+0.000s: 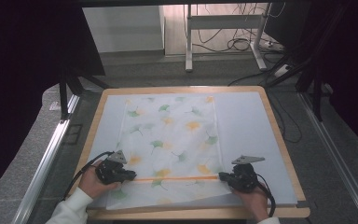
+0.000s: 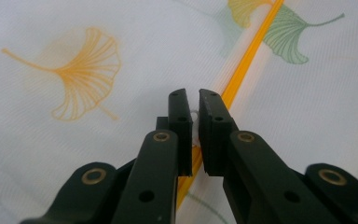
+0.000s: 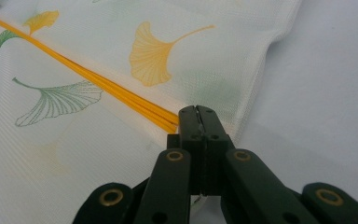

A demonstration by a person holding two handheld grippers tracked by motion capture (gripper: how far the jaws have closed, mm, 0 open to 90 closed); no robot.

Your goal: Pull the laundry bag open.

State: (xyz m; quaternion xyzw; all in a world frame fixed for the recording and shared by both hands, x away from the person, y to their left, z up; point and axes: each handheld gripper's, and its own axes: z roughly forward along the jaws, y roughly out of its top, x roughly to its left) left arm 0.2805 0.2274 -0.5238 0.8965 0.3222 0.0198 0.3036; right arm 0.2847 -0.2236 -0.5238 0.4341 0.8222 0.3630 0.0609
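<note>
Plenty of room on the right side of the frame: the pale grey mat (image 1: 247,126) lies bare there. The thin white ginkgo-print cloth (image 1: 172,135) covers the middle, flat, so nothing tall blocks passing over it.

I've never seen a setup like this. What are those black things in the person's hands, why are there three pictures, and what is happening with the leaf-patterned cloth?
There is no machine here: a person holds a hand-operated gripper in each hand, the left gripper and the right gripper. The wide picture comes from a fixed camera above the wooden table, looking down. The other two come from small cameras riding on each gripper, looking along its two black jaws.

On the table lies a pale mat, and on it a white cloth printed with green and orange ginkgo leaves. An orange edge stripe runs across it where the near part is folded over. Each gripper is pinched shut on one end of that stripe, apparently partway through a fold.
</note>
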